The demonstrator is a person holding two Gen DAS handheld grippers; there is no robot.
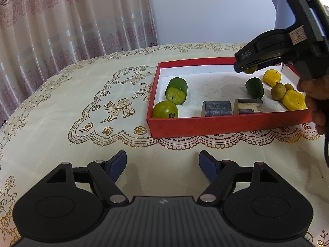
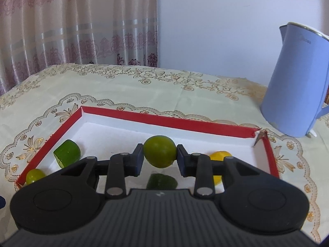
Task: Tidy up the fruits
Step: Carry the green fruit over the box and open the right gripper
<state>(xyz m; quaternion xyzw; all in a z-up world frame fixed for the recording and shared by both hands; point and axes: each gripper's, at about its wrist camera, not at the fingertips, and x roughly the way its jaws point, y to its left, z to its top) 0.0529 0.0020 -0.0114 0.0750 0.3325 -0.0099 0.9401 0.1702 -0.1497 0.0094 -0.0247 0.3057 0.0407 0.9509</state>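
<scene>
A red box (image 2: 164, 121) with a white floor lies on the tablecloth. My right gripper (image 2: 160, 156) hangs over the box, shut on a round green fruit (image 2: 160, 154). In the left wrist view the right gripper (image 1: 244, 66) is above the box's (image 1: 226, 124) far right part, with the green fruit (image 1: 251, 70) peeking out below its fingers. On the box floor lie a cut cucumber piece (image 1: 176, 90), another round green fruit (image 1: 165, 109), a dark green piece (image 1: 254, 87), two yellow pieces (image 1: 293, 100) and small brown fruits (image 1: 278, 91). My left gripper (image 1: 163, 162) stands open and holds nothing, in front of the box.
A grey cylinder (image 1: 217, 108) and a cut wooden piece (image 1: 247, 106) lie near the box's front wall. A blue kettle (image 2: 298, 82) stands behind the box's far right corner. A hand (image 1: 316, 94) holds the right gripper. Curtains hang behind the table.
</scene>
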